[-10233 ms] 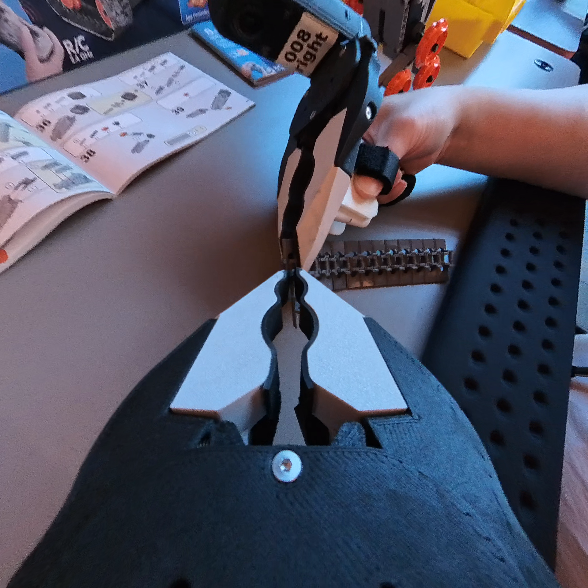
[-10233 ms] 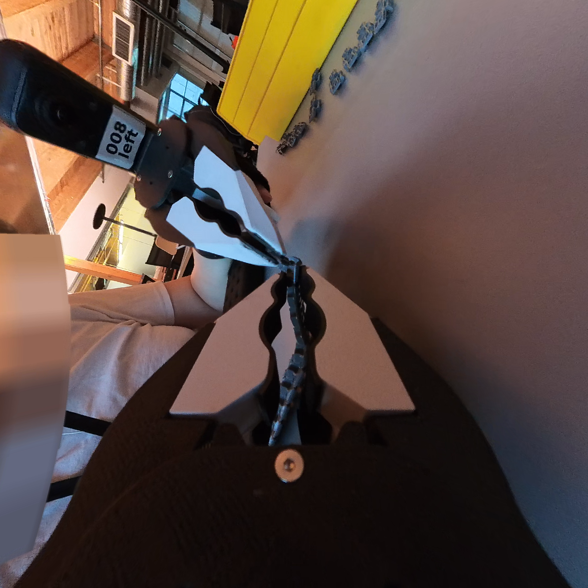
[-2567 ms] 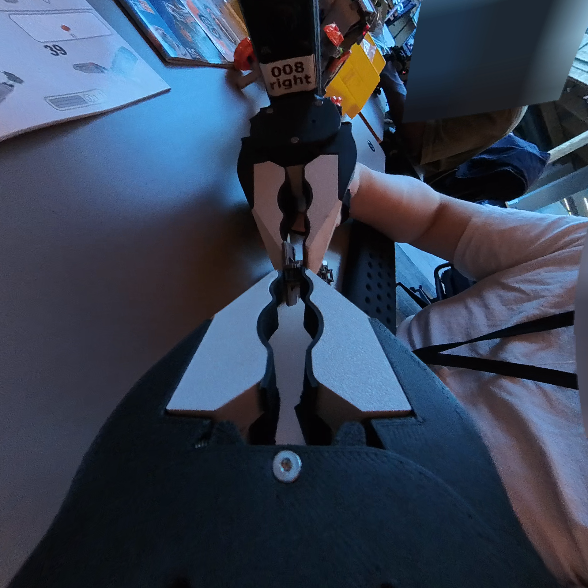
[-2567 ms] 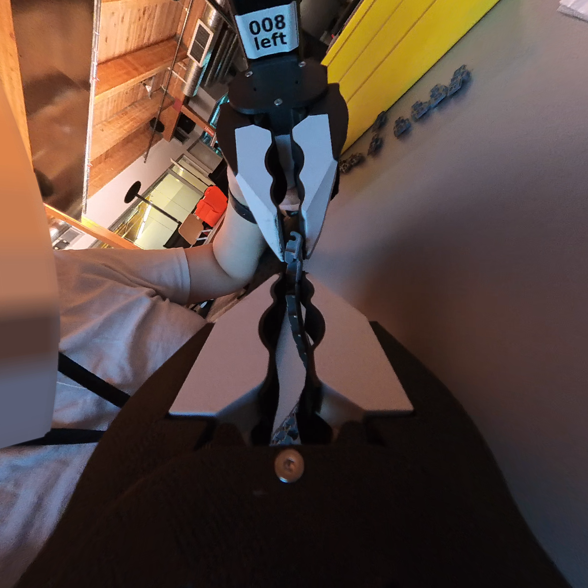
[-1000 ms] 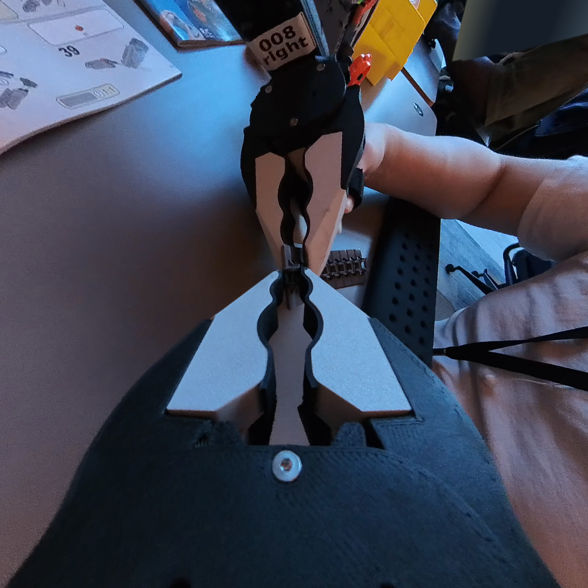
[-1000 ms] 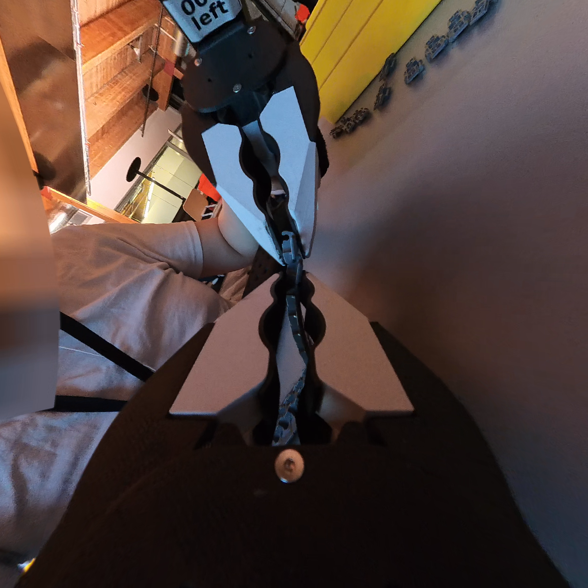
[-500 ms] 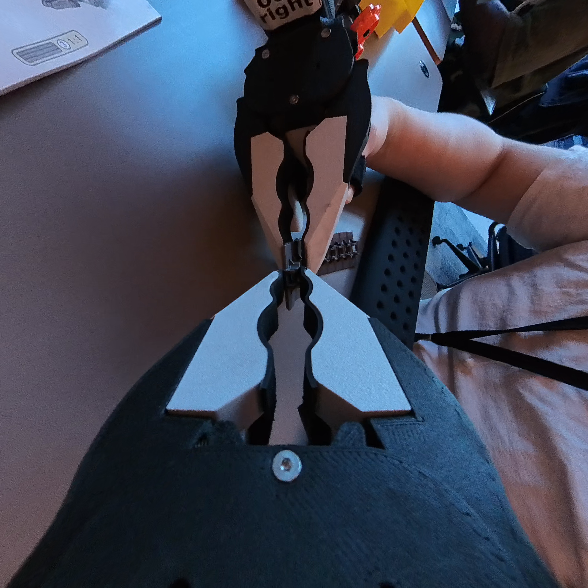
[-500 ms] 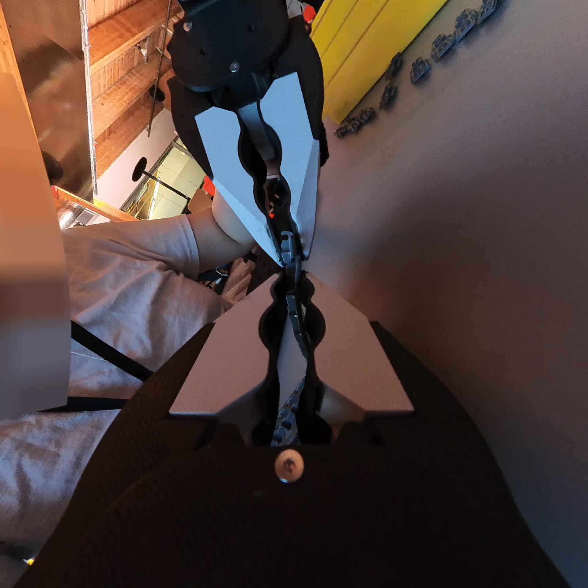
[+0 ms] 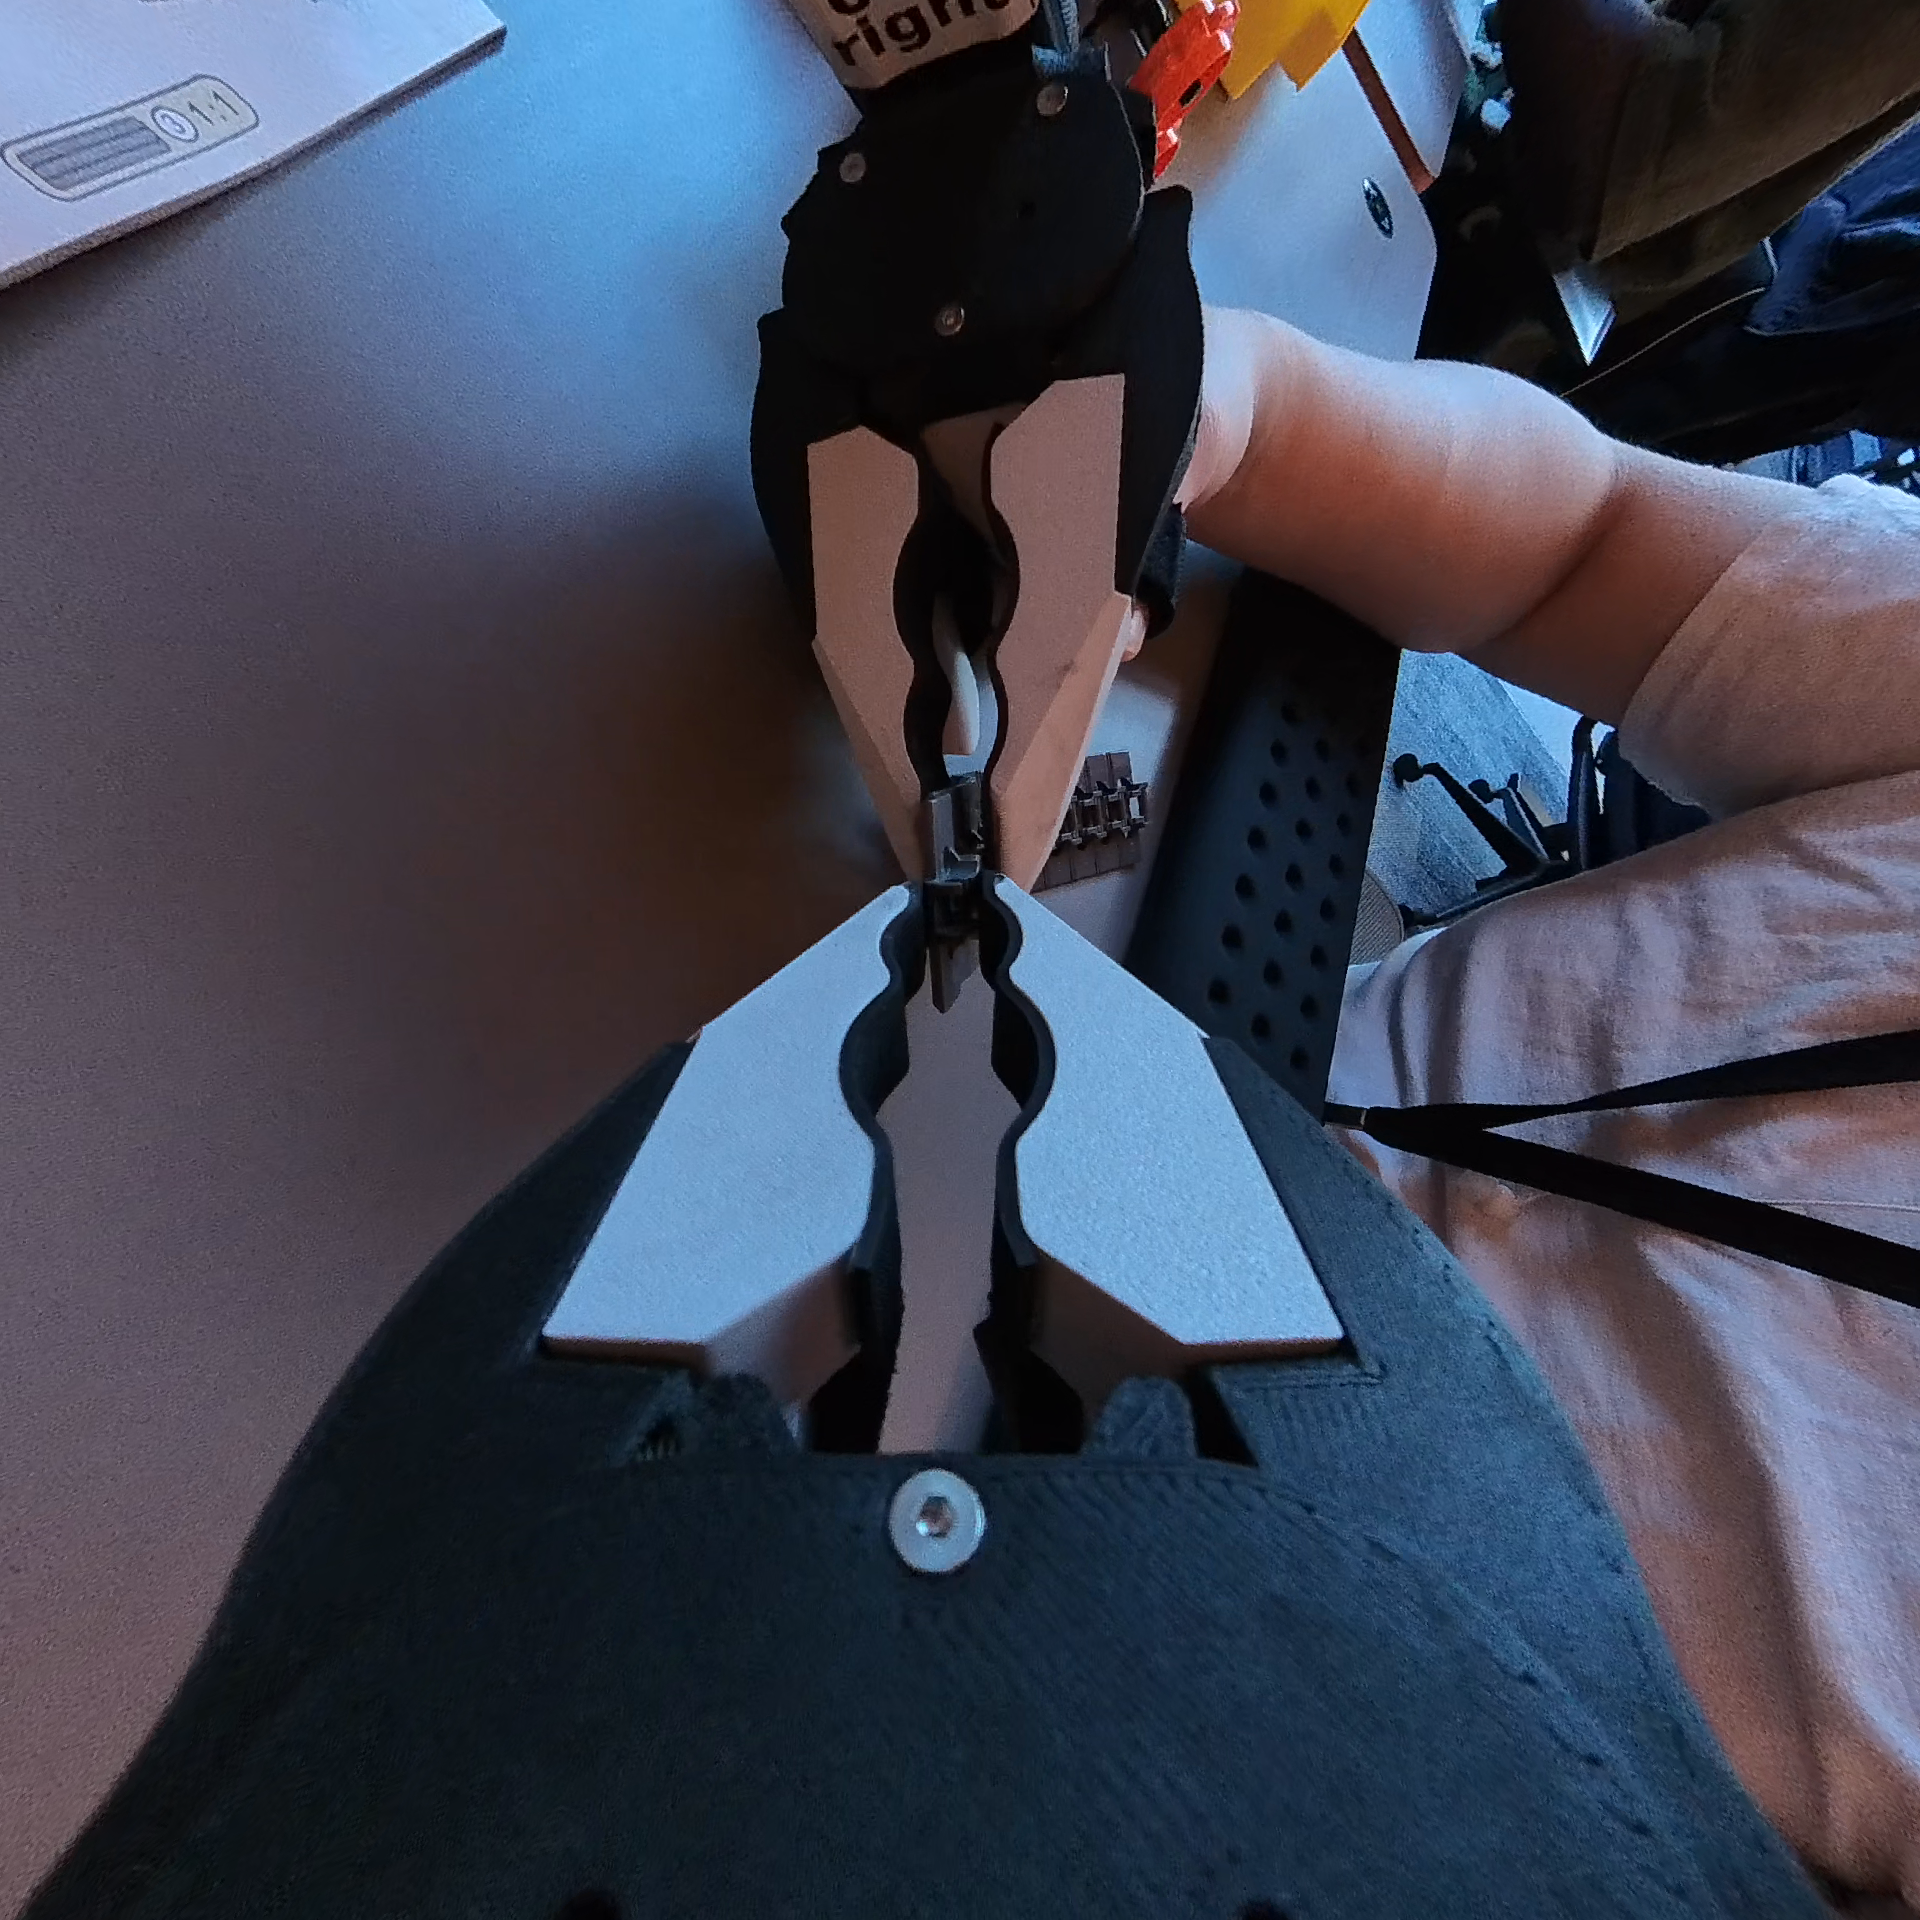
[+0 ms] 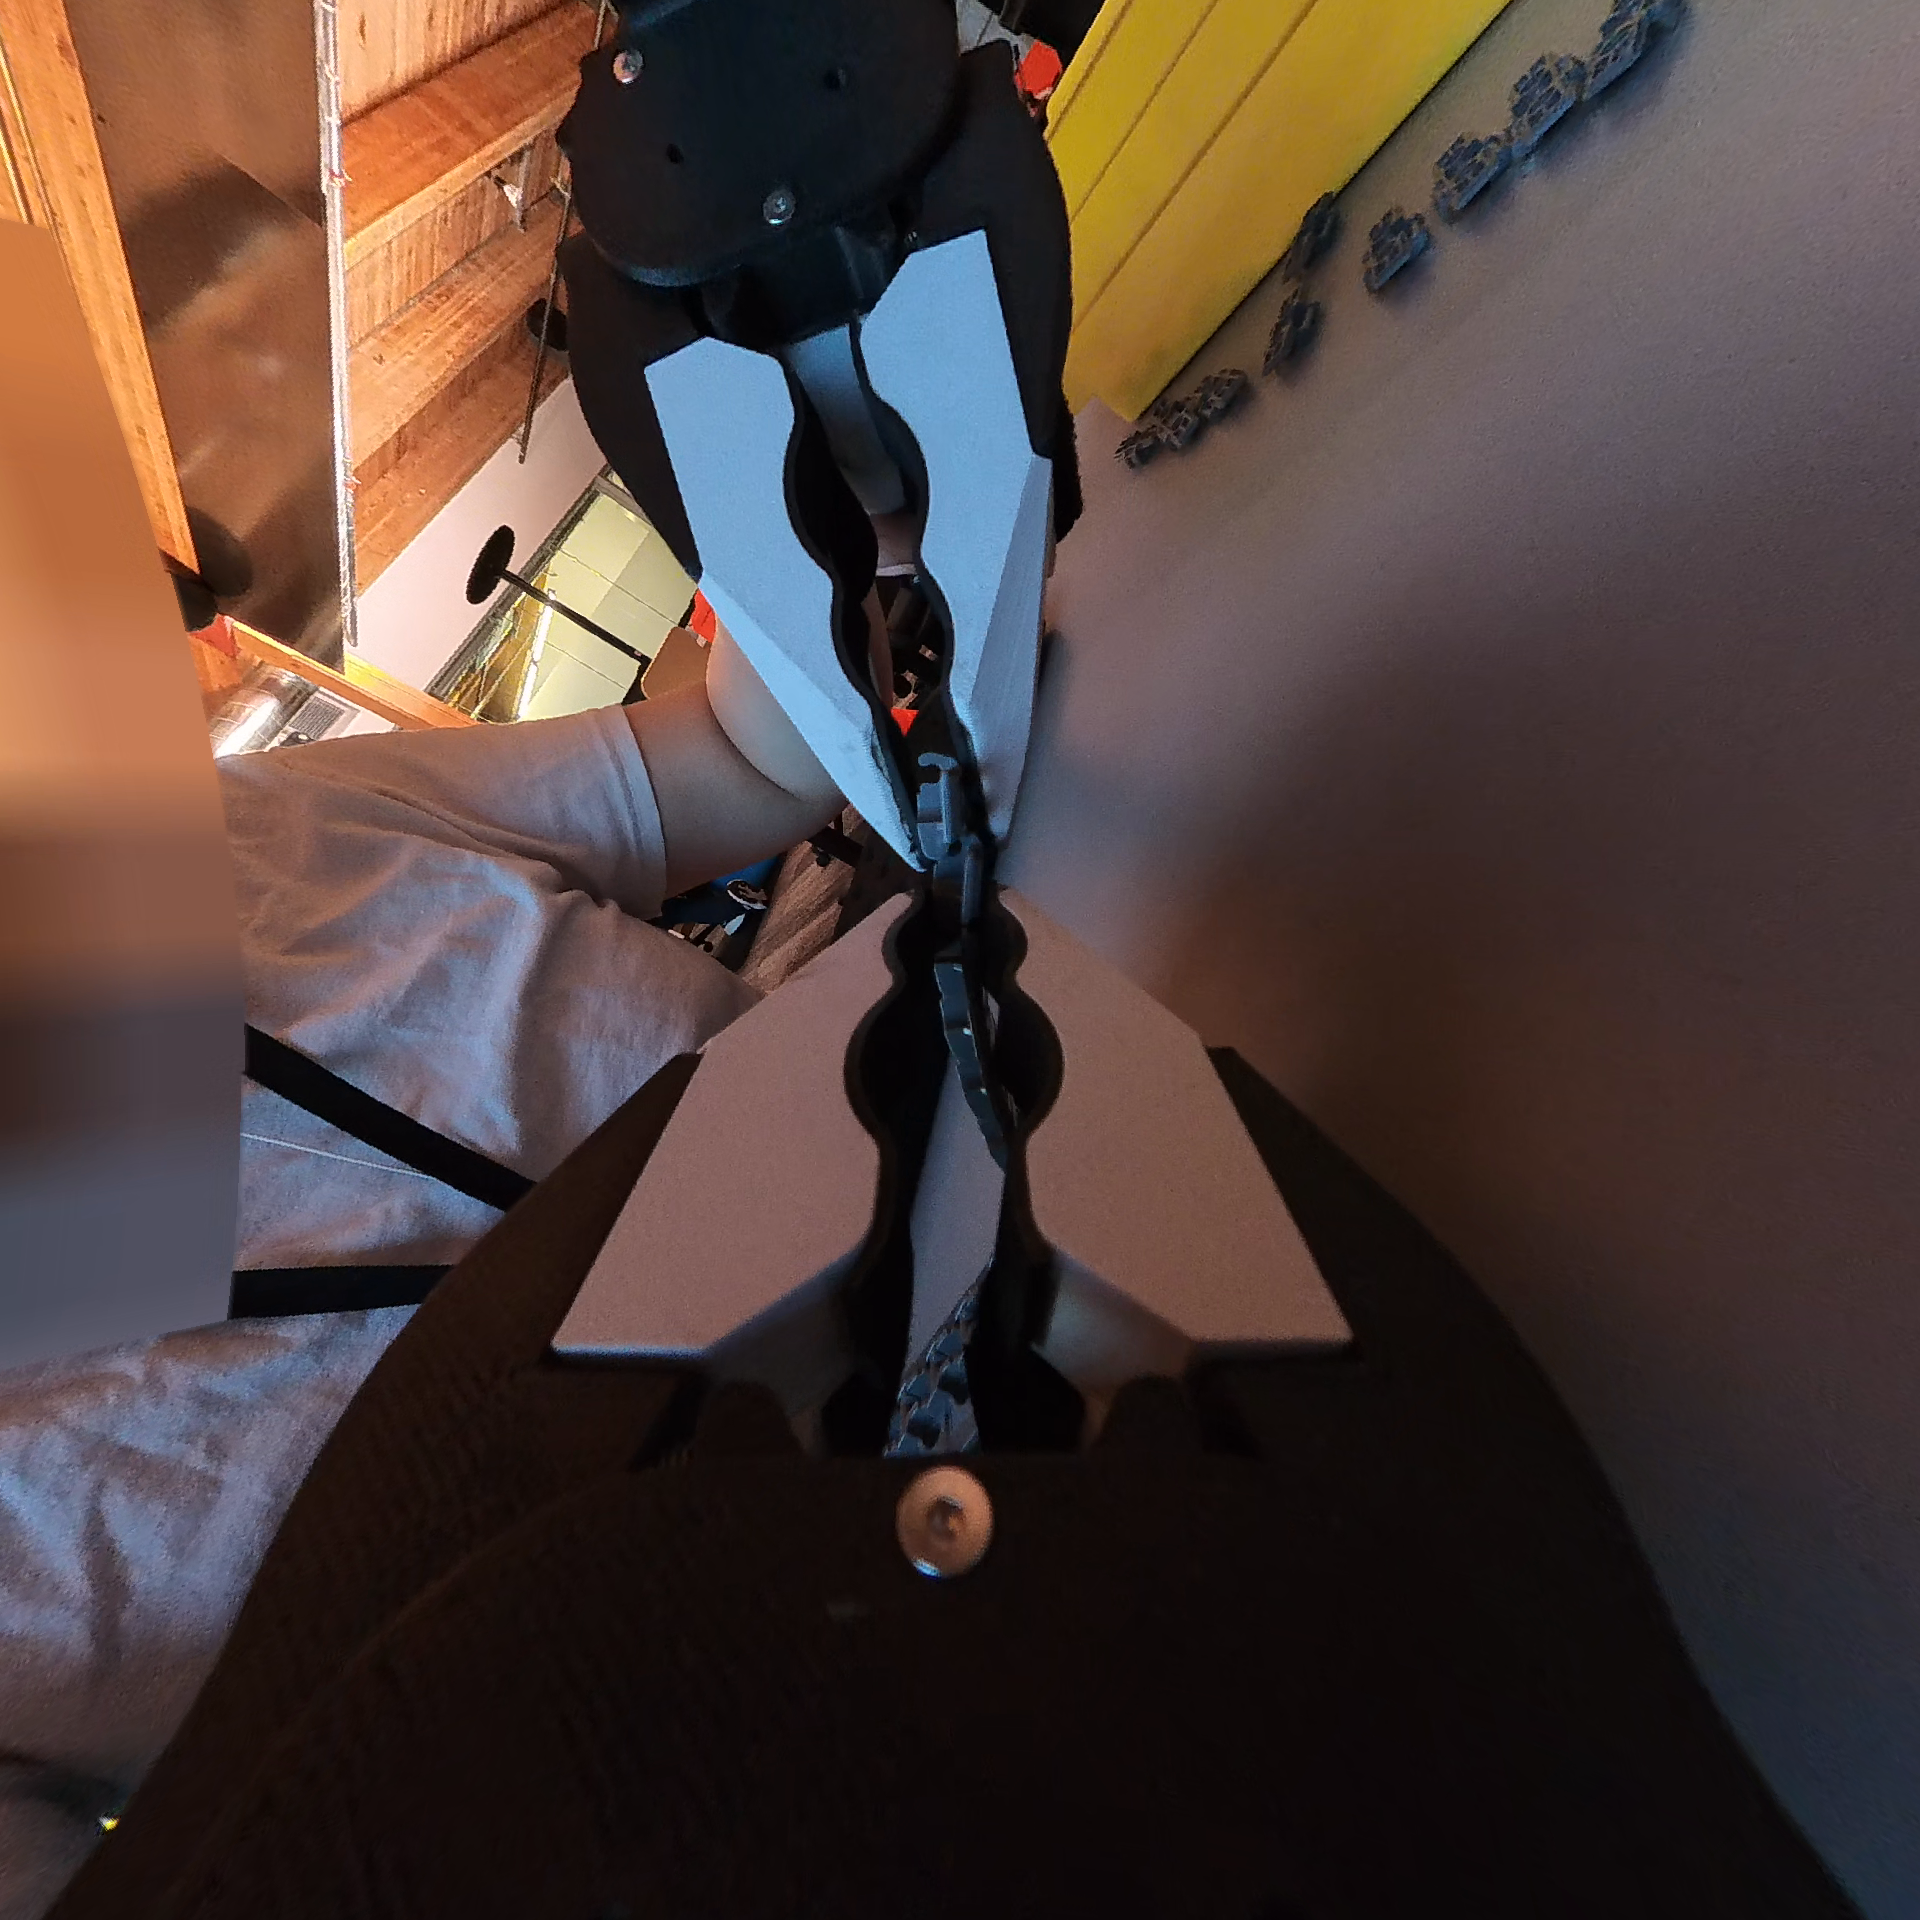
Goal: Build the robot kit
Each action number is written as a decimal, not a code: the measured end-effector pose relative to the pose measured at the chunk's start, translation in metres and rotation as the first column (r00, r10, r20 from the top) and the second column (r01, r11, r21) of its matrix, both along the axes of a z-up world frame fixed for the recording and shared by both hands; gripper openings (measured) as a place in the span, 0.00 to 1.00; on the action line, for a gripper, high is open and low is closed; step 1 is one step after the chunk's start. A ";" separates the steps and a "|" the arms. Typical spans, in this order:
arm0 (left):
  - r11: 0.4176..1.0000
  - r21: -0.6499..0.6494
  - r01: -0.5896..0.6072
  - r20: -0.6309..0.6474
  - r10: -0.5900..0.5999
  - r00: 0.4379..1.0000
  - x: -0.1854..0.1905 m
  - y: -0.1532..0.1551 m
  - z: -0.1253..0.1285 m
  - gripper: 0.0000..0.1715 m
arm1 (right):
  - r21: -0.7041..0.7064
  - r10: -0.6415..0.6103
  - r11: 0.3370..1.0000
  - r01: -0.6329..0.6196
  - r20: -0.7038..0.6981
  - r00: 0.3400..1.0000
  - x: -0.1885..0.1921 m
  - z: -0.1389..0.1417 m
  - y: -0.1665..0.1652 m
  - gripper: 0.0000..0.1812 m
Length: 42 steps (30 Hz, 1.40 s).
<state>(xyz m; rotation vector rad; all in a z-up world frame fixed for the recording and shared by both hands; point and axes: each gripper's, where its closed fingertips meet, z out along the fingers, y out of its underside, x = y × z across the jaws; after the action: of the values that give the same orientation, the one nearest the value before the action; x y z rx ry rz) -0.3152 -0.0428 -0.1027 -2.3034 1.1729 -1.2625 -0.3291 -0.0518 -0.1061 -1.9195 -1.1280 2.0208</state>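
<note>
Dark grey track link (image 9: 948, 940) sits clamped at the tip of the left claw (image 9: 951, 914), touching the end of a track-link chain (image 10: 971, 1060) on which the right claw (image 10: 961, 935) is closed tip to tip with it. Beyond that meeting point, another track strip (image 9: 1107, 816) lies on the tabletop (image 9: 364, 675); loose grey pieces (image 10: 1392, 249), probably more links, lie farther off beside a yellow box (image 10: 1195, 177).
</note>
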 end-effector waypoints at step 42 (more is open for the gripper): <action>0.999 -0.035 0.005 0.016 -0.005 1.000 -0.004 -0.006 -0.001 0.05 | 0.017 0.022 1.000 -0.022 0.004 1.000 -0.001 -0.001 -0.004 0.02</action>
<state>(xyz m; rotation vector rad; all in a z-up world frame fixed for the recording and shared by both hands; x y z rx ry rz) -0.3188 -0.0486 -0.1039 -2.3125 1.1611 -1.3113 -0.3296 -0.0560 -0.1071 -1.9122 -1.1684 2.0127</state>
